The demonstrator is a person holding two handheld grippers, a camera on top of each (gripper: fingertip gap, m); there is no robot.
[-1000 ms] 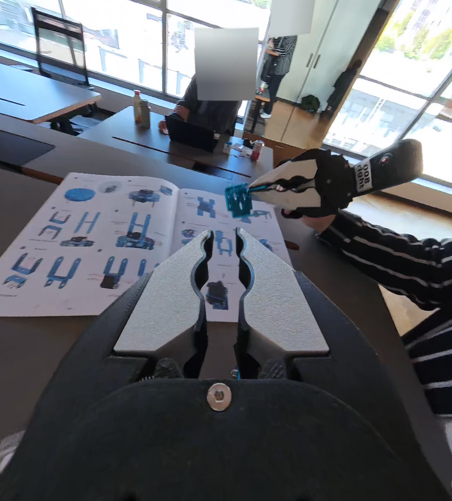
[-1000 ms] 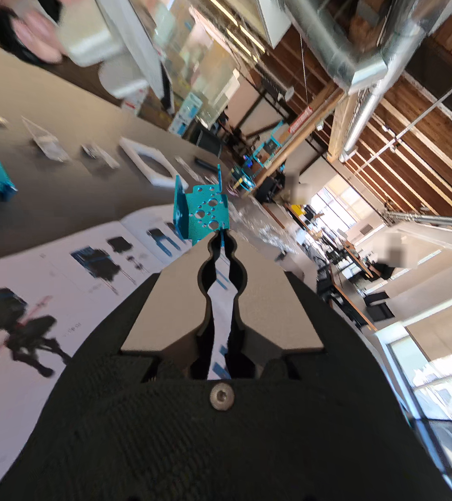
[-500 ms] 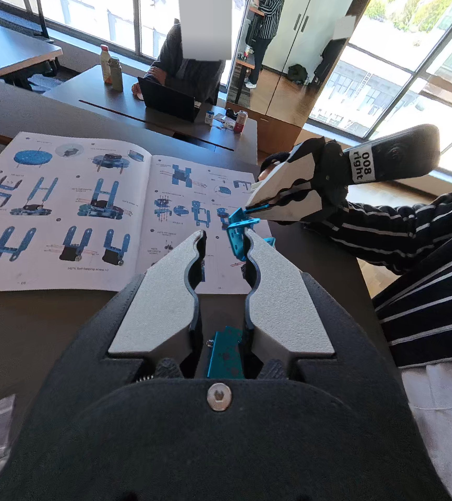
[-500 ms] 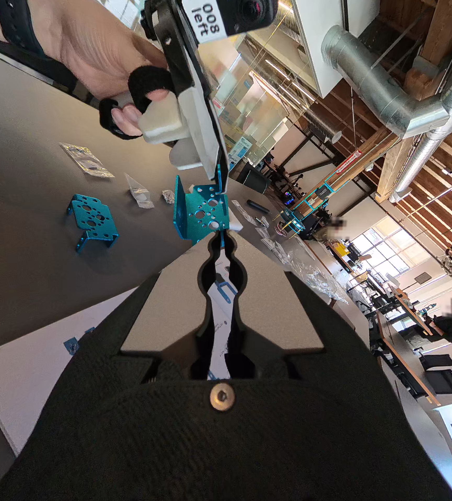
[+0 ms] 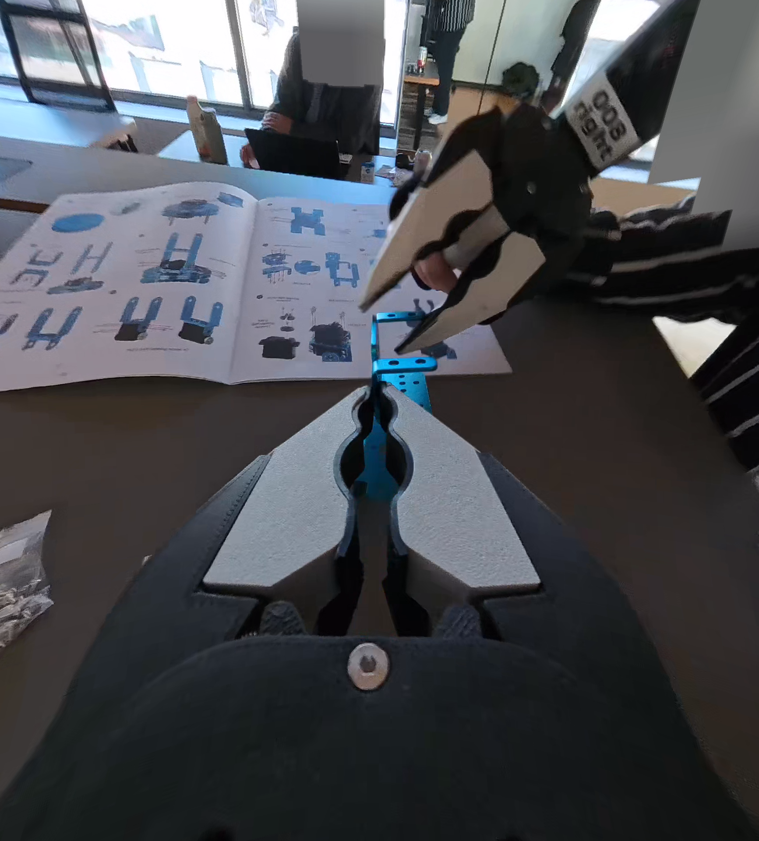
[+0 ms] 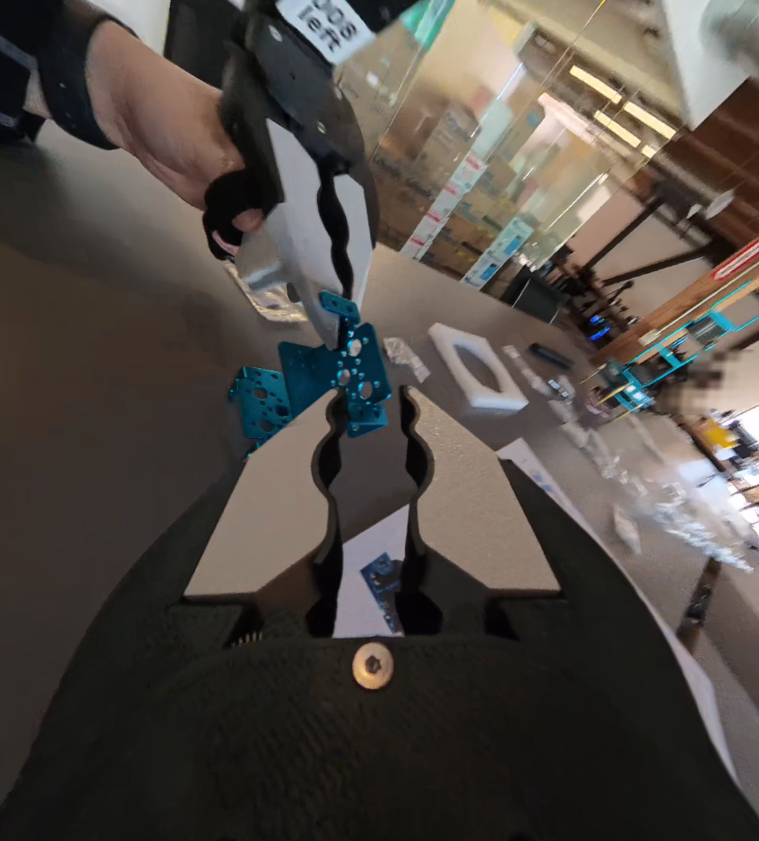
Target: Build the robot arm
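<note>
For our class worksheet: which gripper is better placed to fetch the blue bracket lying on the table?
Right, probably. The right gripper has open, empty jaws close to the lying bracket; the left gripper is shut on the held bracket.

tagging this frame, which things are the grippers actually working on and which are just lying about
In hand:
- blue bracket, pinched in the shut left gripper
- right gripper, open, tips close to that bracket

Lying about on the table:
- second bracket
- open manual
- bag of small parts
- white foam frame
</note>
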